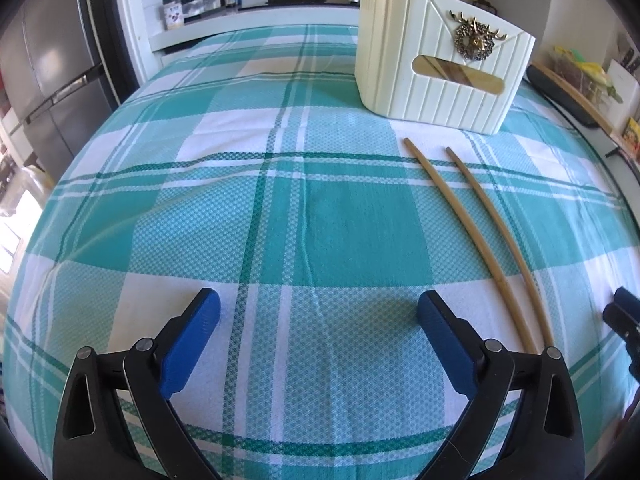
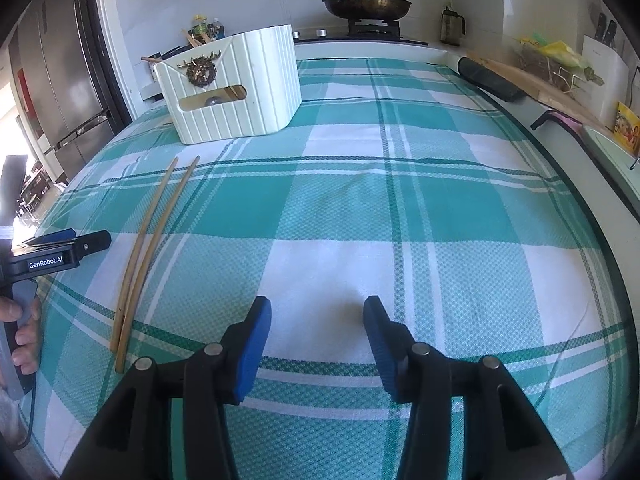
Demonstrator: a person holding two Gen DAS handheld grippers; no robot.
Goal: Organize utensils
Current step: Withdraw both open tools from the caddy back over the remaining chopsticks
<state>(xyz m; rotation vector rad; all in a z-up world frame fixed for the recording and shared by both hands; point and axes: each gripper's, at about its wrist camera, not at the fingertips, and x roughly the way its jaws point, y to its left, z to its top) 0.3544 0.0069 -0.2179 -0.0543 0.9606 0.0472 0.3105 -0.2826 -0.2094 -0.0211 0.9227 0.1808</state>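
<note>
Left tool (image 1: 318,312) gapes wide, empty; right tool (image 2: 317,314) half-open, empty. Two chopsticks (image 1: 486,240) lie side by side on the checked worktop (image 1: 280,208), between both tools. Beyond: cream utensil holder (image 1: 436,64). Advice: pinch both sticks mid-length, together.

Two chopsticks (image 1: 484,236) lie side by side on the tablecloth (image 1: 280,208), before the utensil holder (image 1: 436,64).
</note>
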